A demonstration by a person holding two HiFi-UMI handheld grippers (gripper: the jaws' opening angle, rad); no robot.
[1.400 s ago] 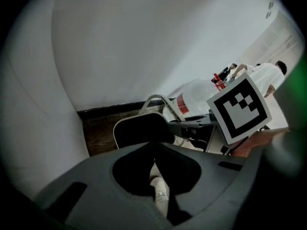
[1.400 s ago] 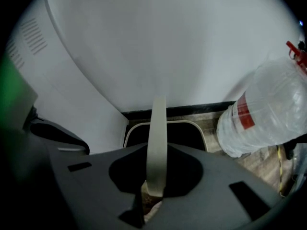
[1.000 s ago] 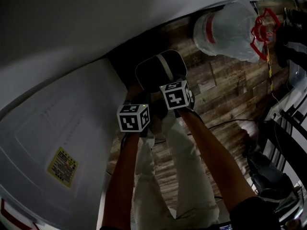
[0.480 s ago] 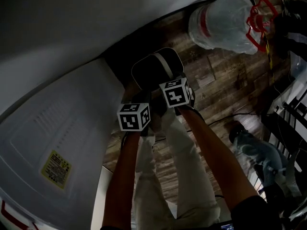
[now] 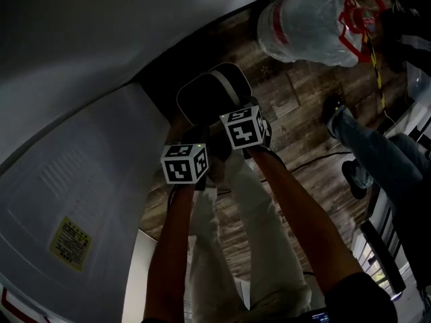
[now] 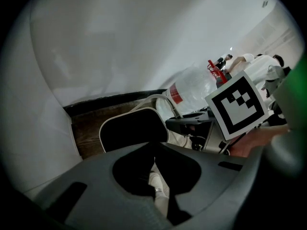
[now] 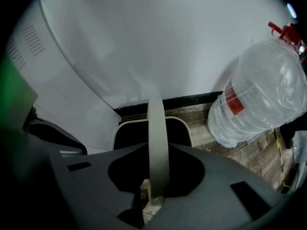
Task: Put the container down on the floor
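The container [image 5: 209,96] is a dark bin with a pale rim and a pale strap handle [image 5: 229,85]. It hangs over the wood floor [image 5: 303,113] close to the wall. My right gripper [image 5: 236,110] is shut on that handle [image 7: 157,143], which runs up between its jaws [image 7: 152,195] above the bin [image 7: 132,135]. My left gripper [image 5: 195,140] sits just behind the bin's near side. In the left gripper view the bin [image 6: 132,133] lies ahead of the left gripper [image 6: 156,186], whose jaws are too dark to read.
A large clear water bottle [image 5: 306,25] with a red band lies on the floor beyond the bin. A white appliance [image 5: 74,180] fills the left, a white wall the top. Another person's jeans leg and shoe [image 5: 374,150] stand at the right, by dark racks.
Both grippers and the bin have drifted slightly up and left in the head view. A person's leg in jeans has stepped in from the right.
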